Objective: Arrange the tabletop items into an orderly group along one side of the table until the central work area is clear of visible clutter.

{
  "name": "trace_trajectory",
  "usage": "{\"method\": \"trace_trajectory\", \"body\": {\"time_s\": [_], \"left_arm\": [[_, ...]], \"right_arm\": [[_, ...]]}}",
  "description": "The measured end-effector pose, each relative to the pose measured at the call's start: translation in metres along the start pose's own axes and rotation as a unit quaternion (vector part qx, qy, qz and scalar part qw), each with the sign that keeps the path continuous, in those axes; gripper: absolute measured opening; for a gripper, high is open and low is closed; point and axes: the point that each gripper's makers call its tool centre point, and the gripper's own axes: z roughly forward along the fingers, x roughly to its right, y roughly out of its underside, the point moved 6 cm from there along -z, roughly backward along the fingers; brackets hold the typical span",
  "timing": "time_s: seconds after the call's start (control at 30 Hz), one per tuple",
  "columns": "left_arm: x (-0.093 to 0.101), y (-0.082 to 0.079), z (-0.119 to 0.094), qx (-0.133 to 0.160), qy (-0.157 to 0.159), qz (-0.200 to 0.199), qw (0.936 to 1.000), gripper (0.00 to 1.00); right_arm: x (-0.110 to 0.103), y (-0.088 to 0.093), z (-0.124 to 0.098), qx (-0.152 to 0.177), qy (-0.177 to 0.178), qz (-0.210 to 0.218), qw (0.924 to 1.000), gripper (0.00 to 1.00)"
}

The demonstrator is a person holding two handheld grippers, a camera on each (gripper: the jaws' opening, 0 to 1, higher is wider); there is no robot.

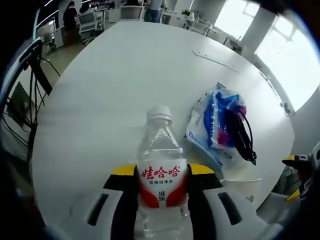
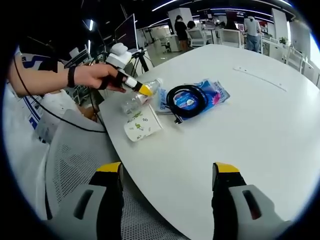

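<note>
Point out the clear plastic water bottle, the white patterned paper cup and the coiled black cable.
clear plastic water bottle [image 1: 160, 175], left gripper view, red label
white patterned paper cup [image 2: 142, 124], right gripper view, side wall
coiled black cable [image 2: 173, 103], right gripper view, coil's left edge

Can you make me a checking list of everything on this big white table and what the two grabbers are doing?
Surface: white table, mostly bare.
Job's things: water bottle in left gripper; paper cup on its side; plastic bag.
Clutter: thin strip farther out on the table.
Grippers: left shut on water bottle; right gripper open, holding nothing.
Cables: black coiled cable on the plastic bag.
Surroundings: mesh chair, desks, people, windows.
</note>
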Motion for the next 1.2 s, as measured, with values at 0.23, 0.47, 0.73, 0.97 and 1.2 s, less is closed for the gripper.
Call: {"method": "trace_trajectory", "body": {"time_s": [0.23,0.47,0.73,0.97,1.2], "left_arm": [[-0.006,-0.003,-0.002,0.011,-0.005,0.003,0.9999,0.36],[-0.011,-0.005,-0.008,0.021,-0.012,0.001,0.9997,0.36],[-0.012,-0.011,-0.02,0.033,-0.019,0.004,0.9992,0.36],[-0.012,-0.017,-0.029,0.049,-0.02,0.002,0.9986,0.36],[-0.011,-0.022,-0.034,0.058,-0.026,0.018,0.9978,0.36]], "right_arm": [[0.0,0.0,0.0,0.002,0.001,0.0,1.0,0.72],[-0.001,-0.001,0.001,0.002,-0.001,-0.004,1.0,0.72],[0.0,-0.002,0.001,0.006,-0.001,-0.003,1.0,0.71],[-0.001,-0.004,0.001,0.007,-0.001,-0.004,1.0,0.71],[-0.002,-0.008,0.001,0.01,-0.002,-0.007,0.9999,0.71]]}}
